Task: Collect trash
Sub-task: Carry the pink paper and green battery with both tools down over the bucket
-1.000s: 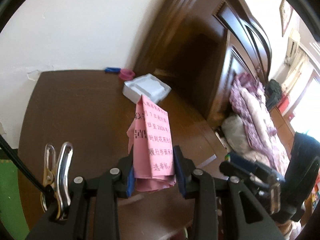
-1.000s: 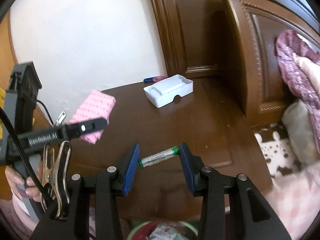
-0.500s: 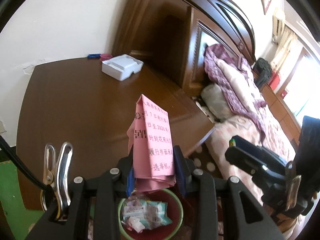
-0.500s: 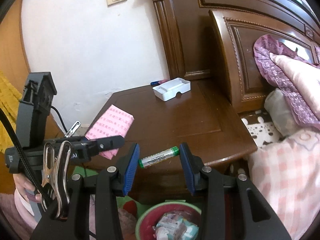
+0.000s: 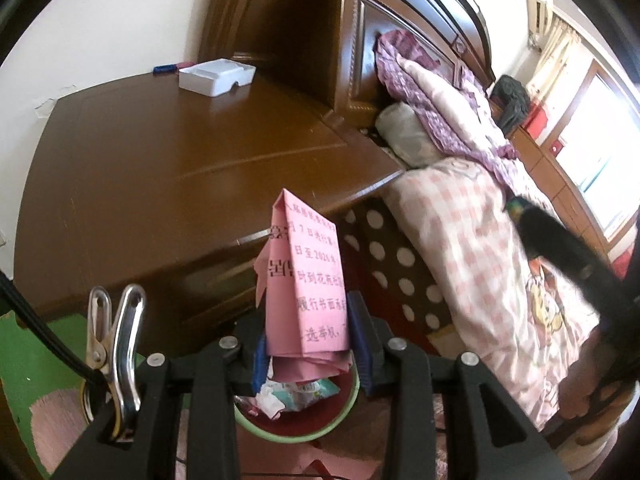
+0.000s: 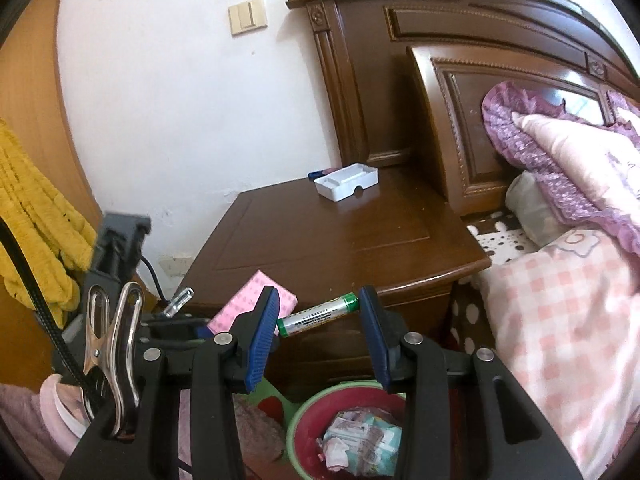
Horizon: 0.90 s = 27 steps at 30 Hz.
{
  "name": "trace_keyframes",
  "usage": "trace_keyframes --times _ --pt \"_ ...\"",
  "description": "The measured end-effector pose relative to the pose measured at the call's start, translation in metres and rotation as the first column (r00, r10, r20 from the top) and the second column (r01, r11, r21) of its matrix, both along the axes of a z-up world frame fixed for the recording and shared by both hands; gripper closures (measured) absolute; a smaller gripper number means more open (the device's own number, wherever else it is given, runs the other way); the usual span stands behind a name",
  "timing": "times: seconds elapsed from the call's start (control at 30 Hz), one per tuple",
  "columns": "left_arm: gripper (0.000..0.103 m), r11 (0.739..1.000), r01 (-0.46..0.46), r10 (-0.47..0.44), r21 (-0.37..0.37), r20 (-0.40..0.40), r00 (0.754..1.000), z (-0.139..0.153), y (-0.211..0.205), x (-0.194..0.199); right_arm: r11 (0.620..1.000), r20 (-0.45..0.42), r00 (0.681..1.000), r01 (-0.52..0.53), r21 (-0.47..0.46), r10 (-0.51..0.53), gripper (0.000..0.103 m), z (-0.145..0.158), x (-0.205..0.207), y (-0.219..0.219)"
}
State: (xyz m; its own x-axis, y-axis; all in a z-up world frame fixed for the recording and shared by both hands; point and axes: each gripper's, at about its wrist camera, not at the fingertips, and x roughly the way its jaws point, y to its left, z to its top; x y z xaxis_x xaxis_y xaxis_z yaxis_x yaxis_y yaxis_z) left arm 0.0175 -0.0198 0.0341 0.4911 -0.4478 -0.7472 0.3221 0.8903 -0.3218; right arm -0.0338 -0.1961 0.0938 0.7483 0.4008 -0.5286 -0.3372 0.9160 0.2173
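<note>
The left gripper (image 5: pixel 308 344) is clamped on a folded pink paper (image 5: pixel 310 280) while the right gripper (image 6: pixel 318 320) pinches a green-capped battery (image 6: pixel 318 315) end to end, both above the trash bin (image 6: pixel 298 420).

One pink paper (image 5: pixel 308 280), one battery (image 6: pixel 318 315), one bin (image 6: pixel 298 420), one white tray (image 6: pixel 346 182).

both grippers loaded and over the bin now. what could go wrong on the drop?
1. The battery is pinched end to end in the right gripper, ahead of the bin; released here it may land short.
2. The folded pink paper in the left gripper is light and tall; it could flutter past the rim.
</note>
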Motion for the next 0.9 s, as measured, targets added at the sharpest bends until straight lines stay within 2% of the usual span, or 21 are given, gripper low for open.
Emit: trace_keyframes --times 0.17,0.27,0.5,0.7,0.9 --pt "0.067 1.0 0.03 -0.03 0.006 -0.014 0.999 -0.011 -0.007 -0.012 1.0 0.016 1.0 0.022 -0.015 -0.021 0.061 0.008 -0.025 -0.003" --pt "0.067 0.999 0.042 -0.042 0.018 -0.012 0.999 -0.02 -0.011 -0.021 0.999 0.001 0.999 0.038 -0.022 -0.038 0.061 0.001 -0.035 -0.006" --pt "0.066 0.994 0.074 -0.069 0.077 -0.068 0.995 -0.063 -0.026 -0.034 0.995 -0.06 0.993 0.095 -0.038 -0.098 0.061 -0.053 -0.051 -0.007" --pt "0.066 0.989 0.101 -0.088 0.107 -0.121 0.989 -0.101 -0.037 -0.033 0.991 -0.138 0.982 0.131 0.004 -0.129 0.061 -0.11 -0.054 -0.005" --pt "0.066 0.987 0.114 -0.092 0.112 -0.183 0.979 -0.142 -0.04 -0.024 0.987 -0.191 0.97 0.158 0.028 -0.15 0.061 -0.145 -0.046 -0.006"
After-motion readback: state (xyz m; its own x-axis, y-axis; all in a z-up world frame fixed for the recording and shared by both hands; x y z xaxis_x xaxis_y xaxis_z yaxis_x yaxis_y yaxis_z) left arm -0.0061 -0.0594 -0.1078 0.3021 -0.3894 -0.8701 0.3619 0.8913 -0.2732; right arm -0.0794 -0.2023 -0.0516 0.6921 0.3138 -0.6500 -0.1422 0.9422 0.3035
